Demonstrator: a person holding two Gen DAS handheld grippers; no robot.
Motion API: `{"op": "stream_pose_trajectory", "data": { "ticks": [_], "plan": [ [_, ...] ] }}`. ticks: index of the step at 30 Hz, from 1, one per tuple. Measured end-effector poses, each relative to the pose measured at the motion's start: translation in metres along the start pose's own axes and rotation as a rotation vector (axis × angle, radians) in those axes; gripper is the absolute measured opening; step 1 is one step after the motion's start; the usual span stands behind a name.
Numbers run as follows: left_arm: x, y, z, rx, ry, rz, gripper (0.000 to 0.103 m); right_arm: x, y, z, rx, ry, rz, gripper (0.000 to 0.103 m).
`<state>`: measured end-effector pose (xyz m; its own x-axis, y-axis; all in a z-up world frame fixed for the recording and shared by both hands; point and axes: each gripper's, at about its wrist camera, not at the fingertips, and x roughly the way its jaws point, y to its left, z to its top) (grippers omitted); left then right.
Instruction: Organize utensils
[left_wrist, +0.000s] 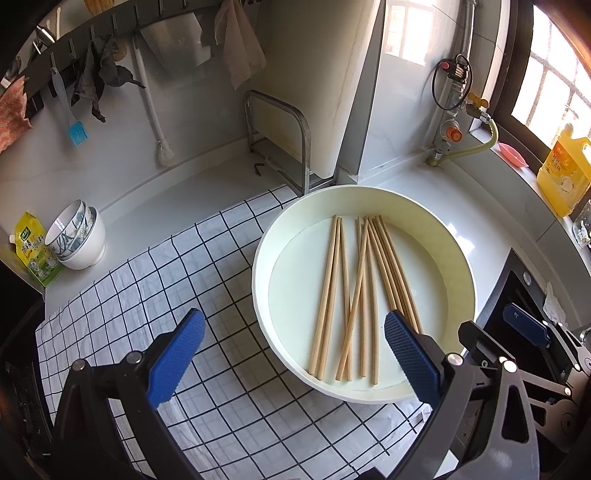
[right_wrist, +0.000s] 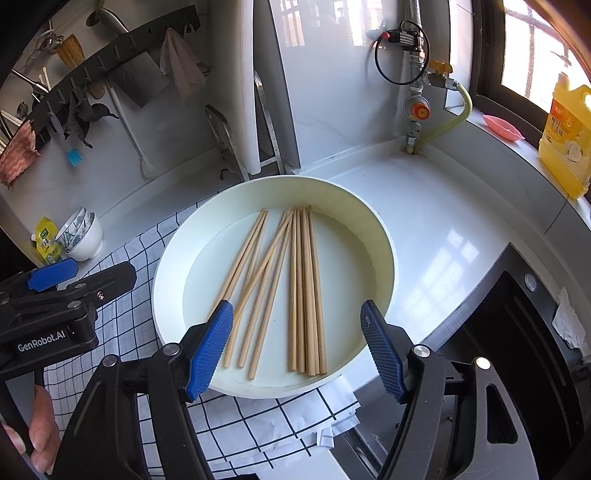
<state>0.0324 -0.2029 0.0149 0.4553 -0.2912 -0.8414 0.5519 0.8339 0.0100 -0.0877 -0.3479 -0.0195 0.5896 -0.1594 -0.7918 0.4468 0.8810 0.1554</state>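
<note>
Right gripper (right_wrist: 297, 347) wide open, holding nothing, above round white tray's (right_wrist: 162, 258) near rim; pale wooden chopsticks (right_wrist: 303, 288) lie loose inside, some crossed.

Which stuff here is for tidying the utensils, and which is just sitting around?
For the job:
- chopsticks
- white round tray

Just sitting around:
- stacked bowls
- yellow oil bottle
- pink dish
- blue brush
- hanging cloths
</note>
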Motion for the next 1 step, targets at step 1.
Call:
{"op": "stream_pose_trajectory", "data": {
  "ticks": [1],
  "plan": [
    [0.0001,0.0001,-0.0001,0.000,0.001,0.000,0.096,-0.0004,0.0002,0.0000,-0.002,0.000,0.001,0.068]
  ]
}}
